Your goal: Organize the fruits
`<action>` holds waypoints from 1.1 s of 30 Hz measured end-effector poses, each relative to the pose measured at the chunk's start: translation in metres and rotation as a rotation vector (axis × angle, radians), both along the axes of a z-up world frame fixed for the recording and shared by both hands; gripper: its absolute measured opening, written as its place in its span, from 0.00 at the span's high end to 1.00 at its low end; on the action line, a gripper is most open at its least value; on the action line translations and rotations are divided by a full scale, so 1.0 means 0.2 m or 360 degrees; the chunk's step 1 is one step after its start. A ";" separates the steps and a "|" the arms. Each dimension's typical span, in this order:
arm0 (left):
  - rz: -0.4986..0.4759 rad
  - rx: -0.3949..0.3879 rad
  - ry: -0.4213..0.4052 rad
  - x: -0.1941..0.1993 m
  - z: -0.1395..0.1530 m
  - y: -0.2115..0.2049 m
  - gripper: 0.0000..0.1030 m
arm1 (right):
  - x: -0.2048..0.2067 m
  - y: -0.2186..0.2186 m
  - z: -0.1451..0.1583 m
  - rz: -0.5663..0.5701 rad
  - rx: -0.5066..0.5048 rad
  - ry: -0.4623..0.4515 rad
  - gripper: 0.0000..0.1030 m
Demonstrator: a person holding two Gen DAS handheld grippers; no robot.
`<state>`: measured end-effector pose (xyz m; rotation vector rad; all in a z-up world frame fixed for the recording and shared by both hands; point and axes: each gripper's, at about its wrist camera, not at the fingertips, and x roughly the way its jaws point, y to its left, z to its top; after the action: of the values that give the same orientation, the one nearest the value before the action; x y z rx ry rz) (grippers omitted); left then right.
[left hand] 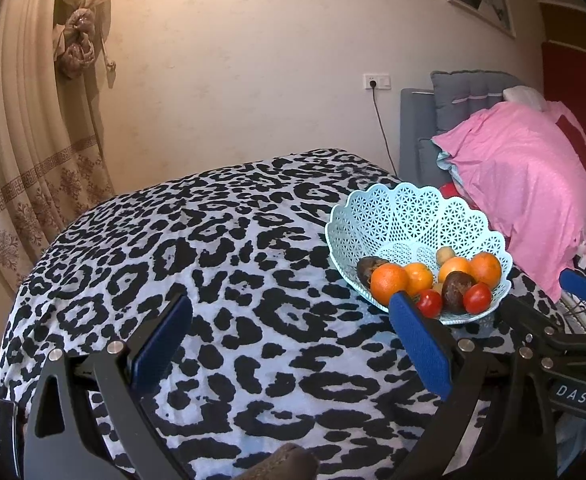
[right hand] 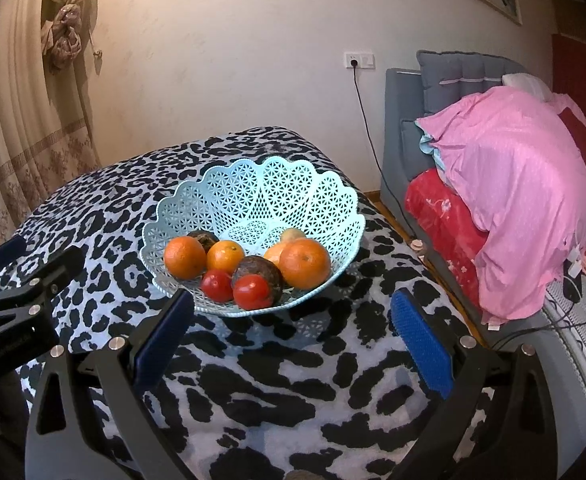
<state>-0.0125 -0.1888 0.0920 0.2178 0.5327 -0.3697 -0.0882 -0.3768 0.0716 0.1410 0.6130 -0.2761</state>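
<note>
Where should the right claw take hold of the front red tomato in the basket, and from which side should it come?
Grip the front red tomato across its round middle, coming from above and the near side. The basket rim is low there, and the tomato's top is free, while a dark fruit presses close behind it. The right claw is open and empty.

Left gripper [left hand: 291, 316]: black angular frame showing silver round screws, blue textured pads [left hand: 421, 344] lining fingers. Right gripper [right hand: 293, 320] looking identical; white "DAS" lettering showing on its black body in left wrist view.
</note>
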 end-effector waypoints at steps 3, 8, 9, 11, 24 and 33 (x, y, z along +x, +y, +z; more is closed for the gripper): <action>-0.0002 0.0005 -0.0001 0.00 0.00 0.00 0.05 | 0.01 0.00 0.00 0.0000 -0.0008 0.0001 0.03; 0.0005 0.0016 0.0003 0.00 -0.01 -0.01 0.05 | 0.01 0.00 0.00 0.0001 -0.0027 -0.0006 0.03; 0.0006 0.0019 0.0000 0.00 -0.01 -0.01 0.05 | 0.02 0.00 0.00 0.0002 -0.0030 -0.0007 0.03; 0.0012 0.0025 -0.0004 0.00 -0.01 -0.01 0.05 | 0.02 0.01 0.00 0.0003 -0.0033 -0.0008 0.03; 0.0010 0.0040 0.0006 0.00 -0.02 -0.03 0.05 | 0.04 0.03 0.00 0.0014 -0.0094 -0.0009 0.03; 0.0023 0.0053 0.0004 0.01 -0.03 -0.04 0.05 | 0.05 0.02 0.00 0.0008 -0.0096 -0.0003 0.03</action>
<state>-0.0102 -0.1960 0.0853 0.2453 0.5427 -0.3471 -0.0773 -0.3722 0.0714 0.0818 0.6028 -0.2893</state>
